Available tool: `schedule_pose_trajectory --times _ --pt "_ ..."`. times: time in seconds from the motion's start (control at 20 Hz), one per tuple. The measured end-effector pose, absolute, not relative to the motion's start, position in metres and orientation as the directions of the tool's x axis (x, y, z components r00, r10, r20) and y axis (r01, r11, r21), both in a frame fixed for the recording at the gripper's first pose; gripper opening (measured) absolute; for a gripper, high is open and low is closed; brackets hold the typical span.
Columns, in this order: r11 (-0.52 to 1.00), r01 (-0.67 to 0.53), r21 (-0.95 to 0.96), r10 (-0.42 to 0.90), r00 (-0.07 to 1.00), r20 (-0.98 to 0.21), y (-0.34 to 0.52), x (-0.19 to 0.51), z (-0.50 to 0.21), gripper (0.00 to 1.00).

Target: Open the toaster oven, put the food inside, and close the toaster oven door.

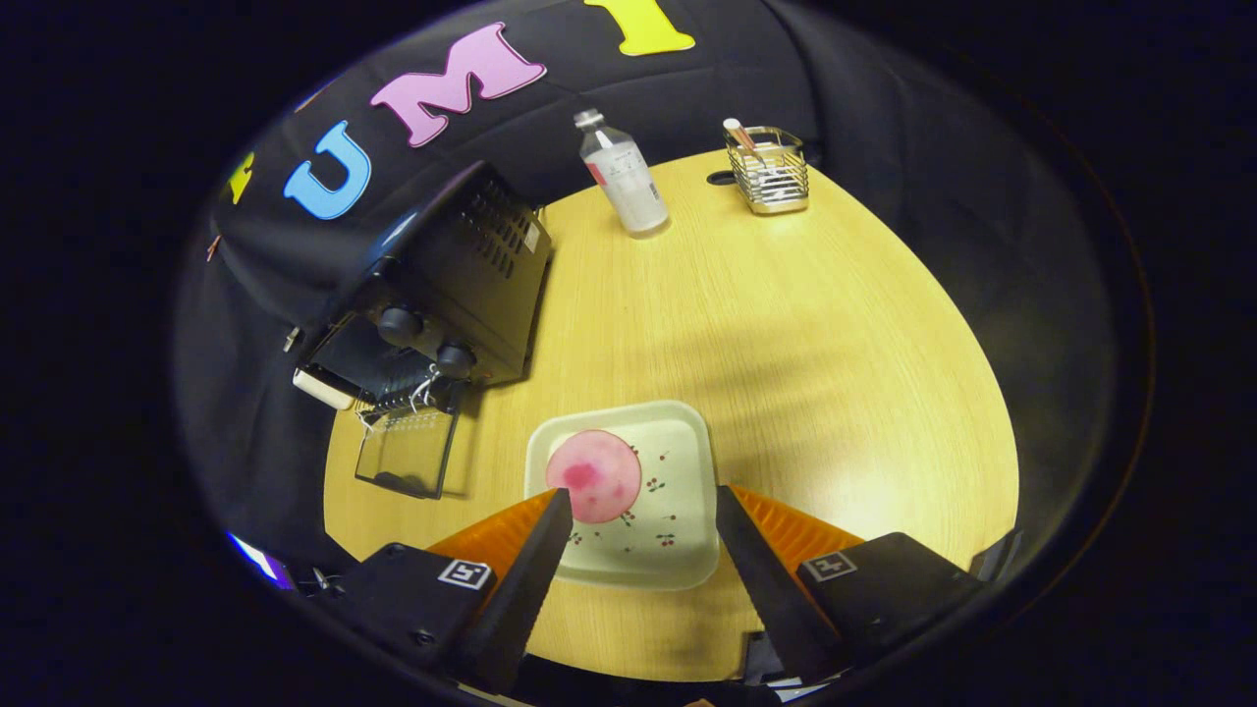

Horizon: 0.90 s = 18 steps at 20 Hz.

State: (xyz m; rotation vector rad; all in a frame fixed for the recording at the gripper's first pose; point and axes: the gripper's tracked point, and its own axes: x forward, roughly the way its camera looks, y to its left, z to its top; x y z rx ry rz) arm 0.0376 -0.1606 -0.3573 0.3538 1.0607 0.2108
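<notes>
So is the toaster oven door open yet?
Open. The toaster oven has its glass door folded down onto the table, rack showing behind it. The tool is open over the plate; the pink food still lies there.

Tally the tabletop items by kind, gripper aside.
Appliance: 1, black toaster oven, glass door down
Food: 1, round pink bun
Dish: 1, white square plate under it
Bottle: 1, clear plastic bottle
Holder: 1, wire mesh basket
Total: 5
Gripper jaws open over the plate.
</notes>
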Motion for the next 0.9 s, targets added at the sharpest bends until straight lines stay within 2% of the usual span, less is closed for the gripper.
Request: schedule_pose_trajectory --times 0.45,0.55,0.65,0.7,0.8,0.9 --pt "0.895 0.047 0.444 0.385 0.422 -0.821 -0.155 0.038 -0.401 0.97" --pt "0.879 0.06 0.474 0.409 0.417 -0.811 -0.152 0.037 -0.4 0.86" --pt "0.883 0.061 0.465 0.404 0.404 -0.821 -0.155 0.036 -0.406 0.85" --pt "0.886 0.058 0.461 0.4 0.407 -0.821 -0.155 0.035 -0.407 0.79" --pt "0.886 0.056 0.46 0.405 0.391 -0.827 -0.148 0.033 -0.409 0.59" --pt "0.904 0.037 0.426 0.379 0.391 -0.839 -0.146 0.032 -0.413 0.48"
